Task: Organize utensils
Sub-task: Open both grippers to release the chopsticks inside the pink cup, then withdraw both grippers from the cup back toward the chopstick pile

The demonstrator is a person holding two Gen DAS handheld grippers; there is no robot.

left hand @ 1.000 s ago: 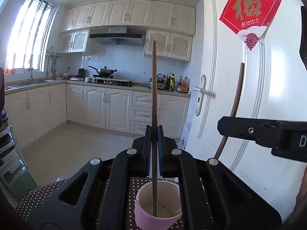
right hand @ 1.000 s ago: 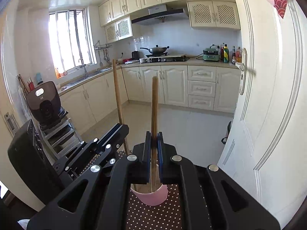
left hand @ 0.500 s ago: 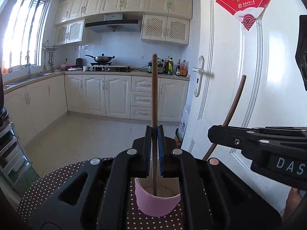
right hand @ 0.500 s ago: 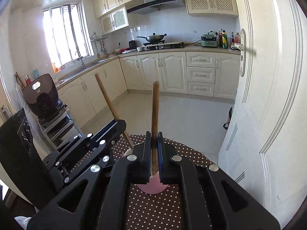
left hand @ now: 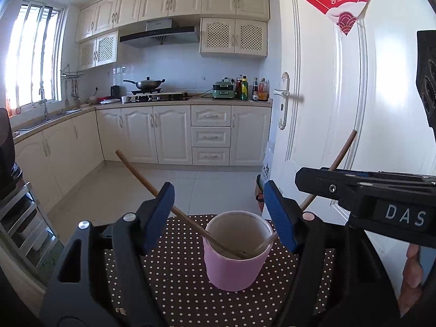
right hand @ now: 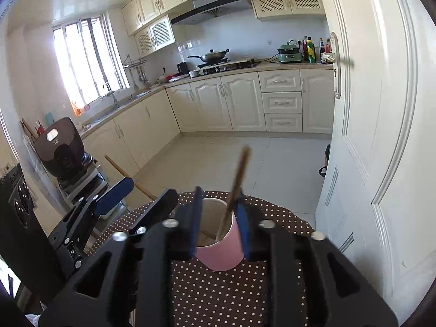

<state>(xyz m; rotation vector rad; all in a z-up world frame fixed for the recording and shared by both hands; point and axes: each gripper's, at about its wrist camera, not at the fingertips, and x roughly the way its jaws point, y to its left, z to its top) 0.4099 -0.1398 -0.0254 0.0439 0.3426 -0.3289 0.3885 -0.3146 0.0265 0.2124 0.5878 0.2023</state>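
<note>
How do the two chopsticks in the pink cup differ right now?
In the left wrist view, the left chopstick leans far left over the cup's rim, between the open left gripper's blue pads. The right chopstick leans right, crossing behind the right gripper. Both are brown, with their lower ends in the cup.

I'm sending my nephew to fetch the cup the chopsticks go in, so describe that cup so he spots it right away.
Just inside the open white kitchen door stands a small table with a brown, white-dotted tablecloth. On it is the pink cup, a straight-sided cylinder with a white inside. It is the only thing standing on the cloth, and two wooden chopsticks lean out of it in opposite directions.
</note>
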